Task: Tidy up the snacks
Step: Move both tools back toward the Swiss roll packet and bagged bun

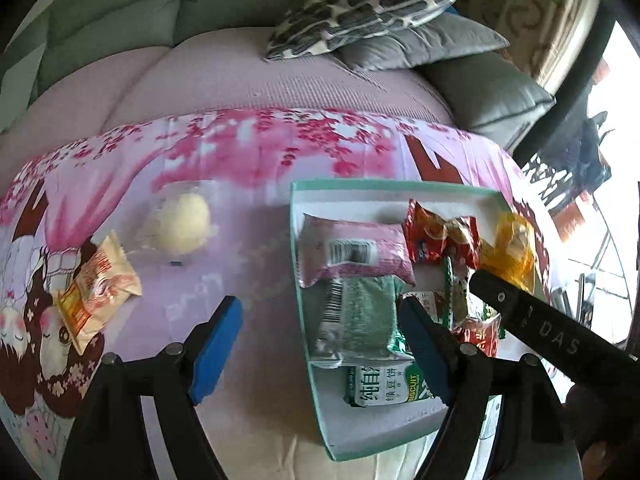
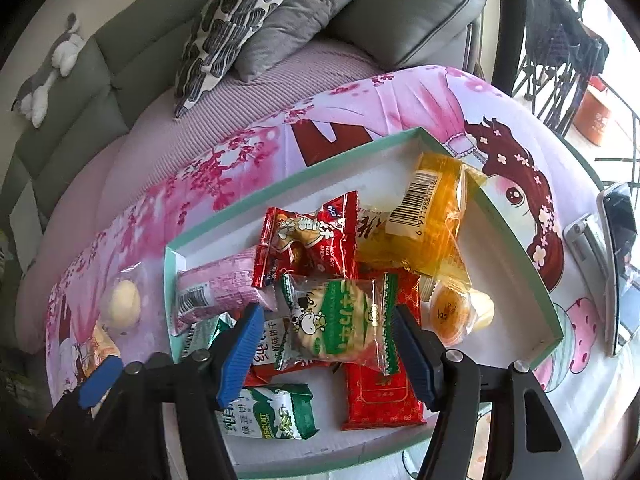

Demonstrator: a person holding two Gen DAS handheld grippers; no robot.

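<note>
**Left wrist and right wrist views: snack tray half filled, both tools empty**

Left wrist view: the left gripper [image 1: 320, 344] stands with its blue pads apart, nothing between them, straddling the left rim of the teal-edged tray [image 1: 301, 280]. At right centre the tray holds a pink packet [image 1: 356, 254] and a green packet [image 1: 362, 322]. Only this view shows clearly the two snacks outside the tray: a pale round bun [image 1: 182, 224] in clear wrap at centre left and an orange-and-cream packet [image 1: 98, 286] at far left, both on the pink printed cloth [image 1: 248, 148].

Right wrist view: the right gripper [image 2: 326, 356] is spread open above a green cow-print biscuit pack [image 2: 340, 320] at lower centre, pads clear of it. Only here show the amber barcode packet [image 2: 432, 224] at upper right of the tray, a red flat packet [image 2: 380, 396] and a phone [image 2: 618, 260] at the right edge.
</note>
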